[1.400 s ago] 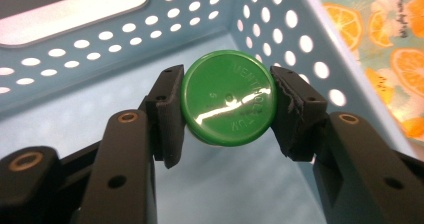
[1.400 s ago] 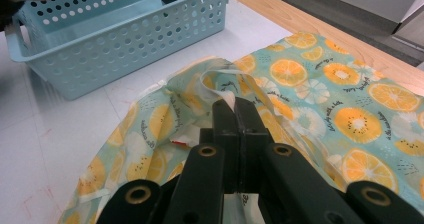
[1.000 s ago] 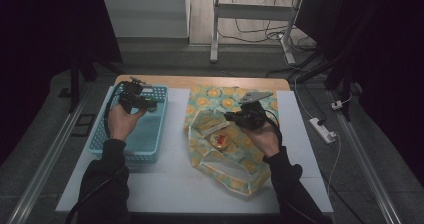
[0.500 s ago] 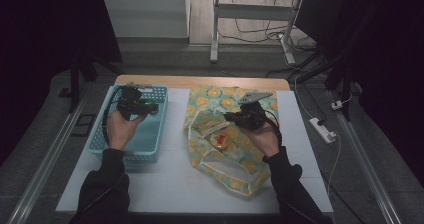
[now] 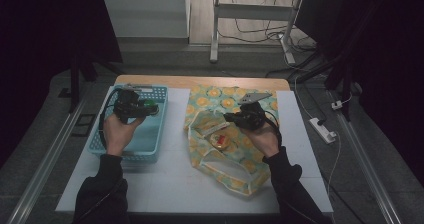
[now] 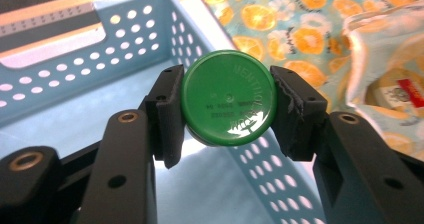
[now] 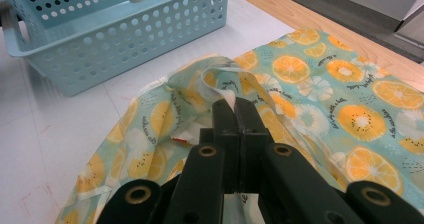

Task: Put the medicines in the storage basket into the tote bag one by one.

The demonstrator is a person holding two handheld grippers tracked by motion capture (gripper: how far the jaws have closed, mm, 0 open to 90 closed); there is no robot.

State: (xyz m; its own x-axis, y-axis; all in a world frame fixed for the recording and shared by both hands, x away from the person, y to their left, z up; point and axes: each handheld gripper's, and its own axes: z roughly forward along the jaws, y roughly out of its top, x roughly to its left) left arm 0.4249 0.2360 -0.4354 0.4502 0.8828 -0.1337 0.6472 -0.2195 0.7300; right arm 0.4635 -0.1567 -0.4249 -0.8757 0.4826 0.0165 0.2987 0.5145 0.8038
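Squarely between left tool (image 6: pixel 227 114) pads: green-capped bottle (image 6: pixel 228 98).

High view: fixed above the person's side, facing forward and down on the whole table (image 5: pixel 165 184), from afar. Left gripper view: rides on the left gripper (image 6: pixel 227 109), looks closely along its jaws over the blue basket (image 6: pixel 75 44) toward the orange-print bag (image 6: pixel 310 29). Right gripper view: rides on the right gripper (image 7: pixel 235 119), looks closely along its jaws across the bag (image 7: pixel 320 84) toward the basket (image 7: pixel 115 39). The two gripper views face roughly toward each other; all three share basket (image 5: pixel 150 139) and bag (image 5: pixel 225 99).
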